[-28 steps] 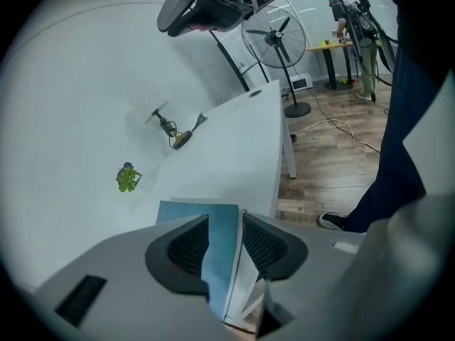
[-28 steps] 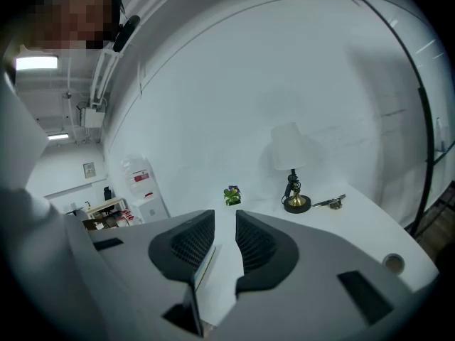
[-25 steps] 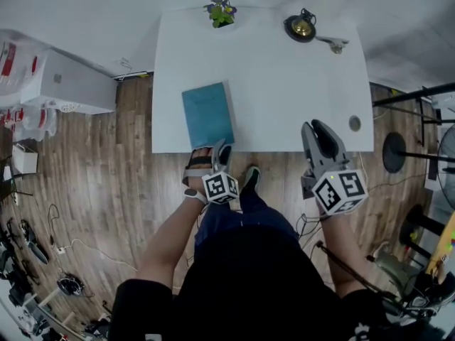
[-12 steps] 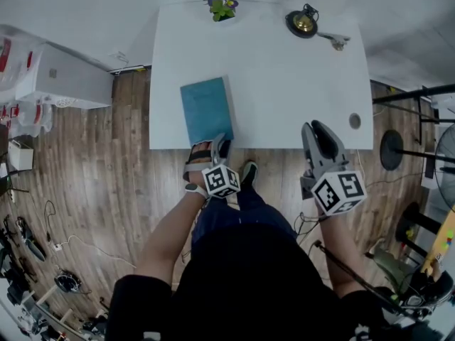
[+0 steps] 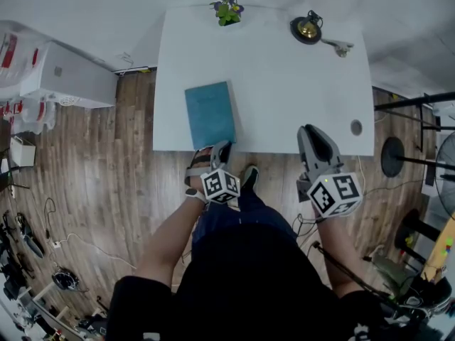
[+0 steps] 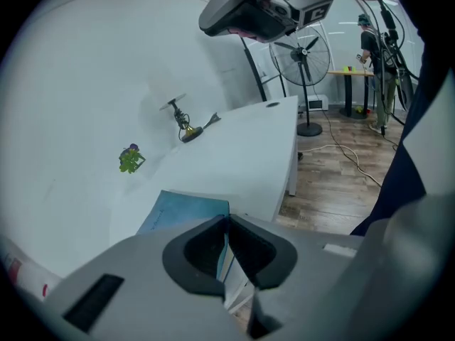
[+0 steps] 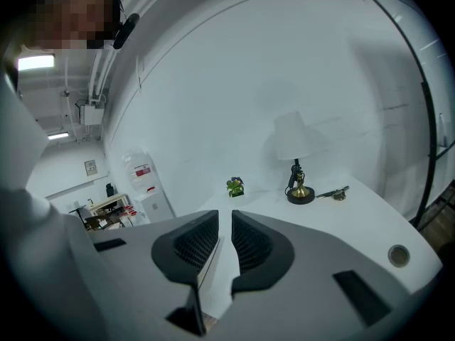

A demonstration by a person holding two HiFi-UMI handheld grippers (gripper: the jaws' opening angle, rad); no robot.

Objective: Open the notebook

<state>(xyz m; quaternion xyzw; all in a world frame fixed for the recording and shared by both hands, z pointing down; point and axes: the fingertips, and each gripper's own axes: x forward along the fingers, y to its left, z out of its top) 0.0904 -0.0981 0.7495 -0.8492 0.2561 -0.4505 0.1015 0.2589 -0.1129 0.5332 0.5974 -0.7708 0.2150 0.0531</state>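
From the head view, the teal notebook (image 5: 210, 114) lies closed on the white tabletop (image 5: 284, 84), close to its near edge. The left gripper (image 5: 222, 148) reaches the notebook's near edge, and the right gripper (image 5: 315, 131) hangs over the tabletop's front edge, well apart from it.

In the left gripper view, the left gripper's (image 6: 227, 220) fingers have just been closing and now pinch the notebook's (image 6: 186, 213) near edge, with teal cover and white pages between them.

In the right gripper view, the right gripper's (image 7: 225, 219) fingers have just been closing. A narrow gap remains, with nothing between them.
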